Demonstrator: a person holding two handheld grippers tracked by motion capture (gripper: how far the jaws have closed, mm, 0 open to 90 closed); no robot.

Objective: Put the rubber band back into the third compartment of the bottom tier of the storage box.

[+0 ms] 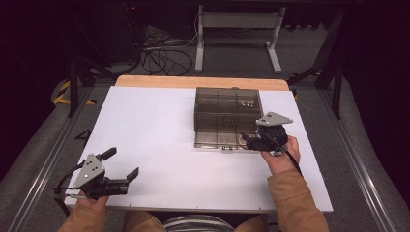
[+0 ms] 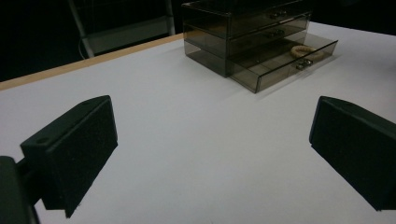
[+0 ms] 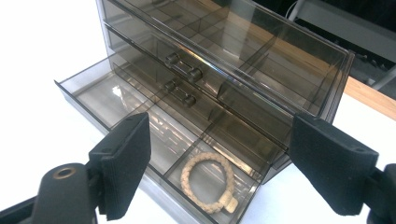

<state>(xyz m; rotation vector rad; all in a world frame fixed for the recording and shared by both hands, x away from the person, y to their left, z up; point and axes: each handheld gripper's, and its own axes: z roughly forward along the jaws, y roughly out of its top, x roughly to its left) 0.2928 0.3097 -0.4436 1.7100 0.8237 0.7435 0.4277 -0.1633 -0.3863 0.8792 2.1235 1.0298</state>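
The right gripper [image 3: 219, 163] hung w/ jaws spread wide, holding nothing, right over the open bottom drawer [image 3: 154, 135] of the smoky plastic organizer [image 1: 227, 116]. The braided bracelet [image 3: 208, 181] lay in the drawer's front corner compartment. The left gripper [image 1: 118, 169] sat idle near the table [image 1: 159, 121] edge, also wide open & empty. Risk, I thought: a jaw catching the divider (thin plastic) or shoving the drawer instead of pinching the bracelet.

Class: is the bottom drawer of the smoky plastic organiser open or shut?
Open: the bottom drawer sticks out past the two above, showing a bracelet inside.
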